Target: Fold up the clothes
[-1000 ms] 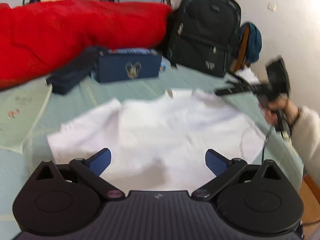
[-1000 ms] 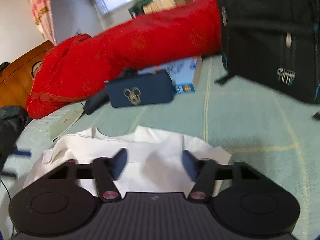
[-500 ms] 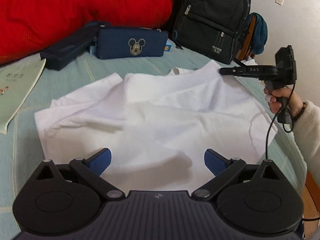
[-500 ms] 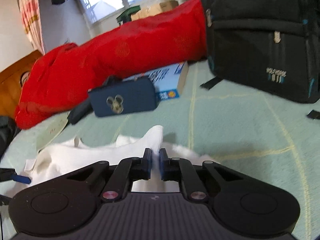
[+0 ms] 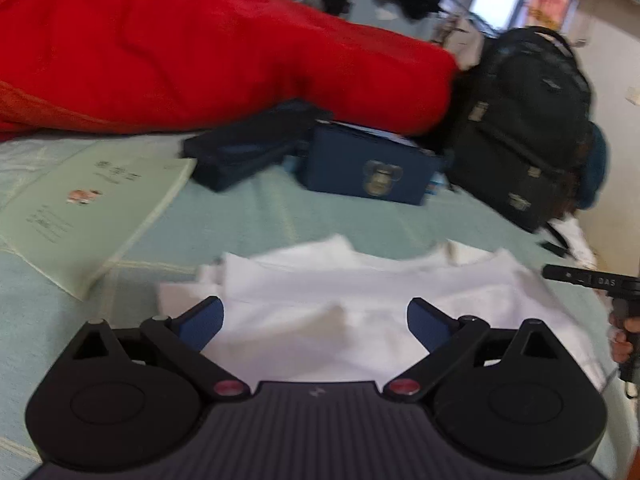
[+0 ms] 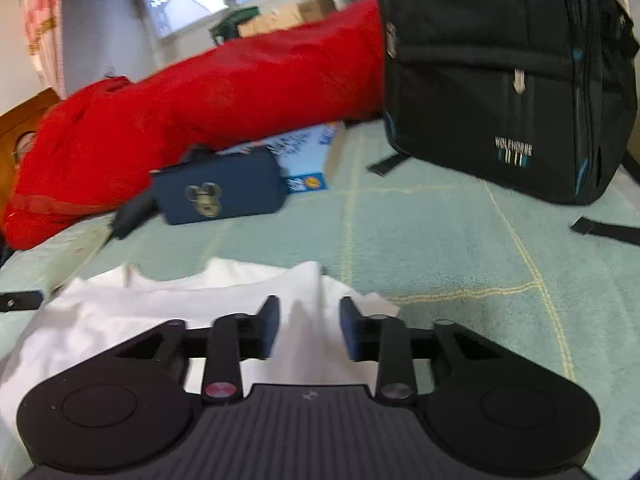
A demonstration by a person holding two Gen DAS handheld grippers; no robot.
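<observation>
A white T-shirt [image 5: 360, 292] lies spread on the pale green bed cover [image 5: 260, 216], its collar on the far side. My left gripper [image 5: 315, 320] is open and empty, its blue-padded fingers wide apart above the shirt. My right gripper [image 6: 308, 324] is open, its fingers standing either side of a raised fold at the shirt's right shoulder [image 6: 308, 292] without pinching it. In the left wrist view the right gripper [image 5: 592, 280] shows at the shirt's right edge, held by a hand.
A red quilt [image 5: 180, 52] lies along the back. A black backpack [image 6: 512, 72] stands at the right. A navy Mickey pouch [image 6: 216, 192], a dark case [image 5: 248, 148] and a blue box [image 6: 308, 160] lie beyond the shirt. A green booklet [image 5: 88, 204] lies at the left.
My right gripper, shut on the shirt's shoulder half a second ago, has opened and let the fold go. My left gripper has swung left and forward over the shirt, still open.
</observation>
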